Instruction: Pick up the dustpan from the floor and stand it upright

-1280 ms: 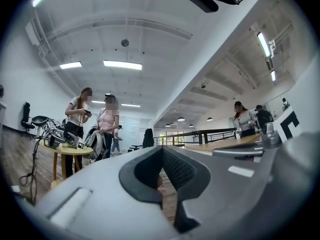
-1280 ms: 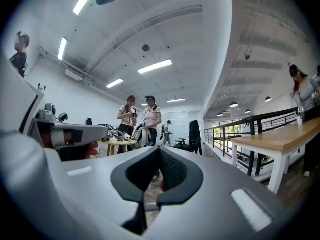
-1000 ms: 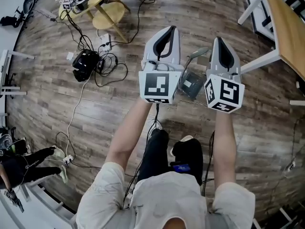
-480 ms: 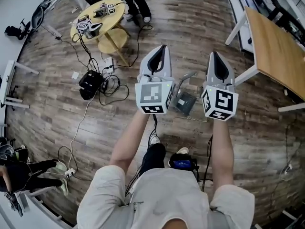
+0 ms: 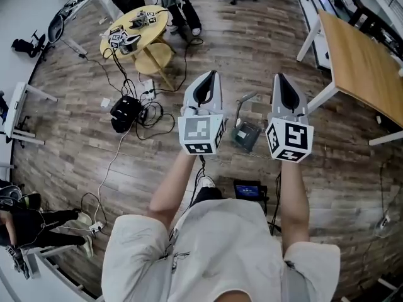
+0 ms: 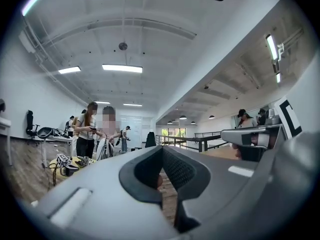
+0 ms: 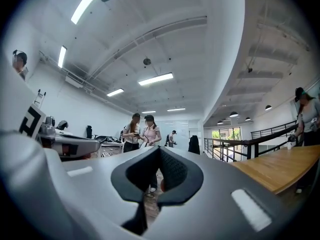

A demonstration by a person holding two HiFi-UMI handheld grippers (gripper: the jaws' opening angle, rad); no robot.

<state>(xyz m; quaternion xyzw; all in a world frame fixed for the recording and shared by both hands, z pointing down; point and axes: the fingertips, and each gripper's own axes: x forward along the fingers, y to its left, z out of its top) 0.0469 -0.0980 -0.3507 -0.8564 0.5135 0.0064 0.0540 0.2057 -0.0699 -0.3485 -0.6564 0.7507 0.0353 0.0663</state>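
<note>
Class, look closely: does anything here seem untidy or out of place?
Loose cables sprawl in a tangle over the floor beside the round table, around a black box, where feet could catch. The dustpan sits alone on open floor.

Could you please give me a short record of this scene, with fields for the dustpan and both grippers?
dustpan: on the floor, seen between the grippers in the head view, held by neither
left gripper: shut, empty, held level
right gripper: shut, empty, held about level
nearby: round table at the upper left, desk at the right
</note>
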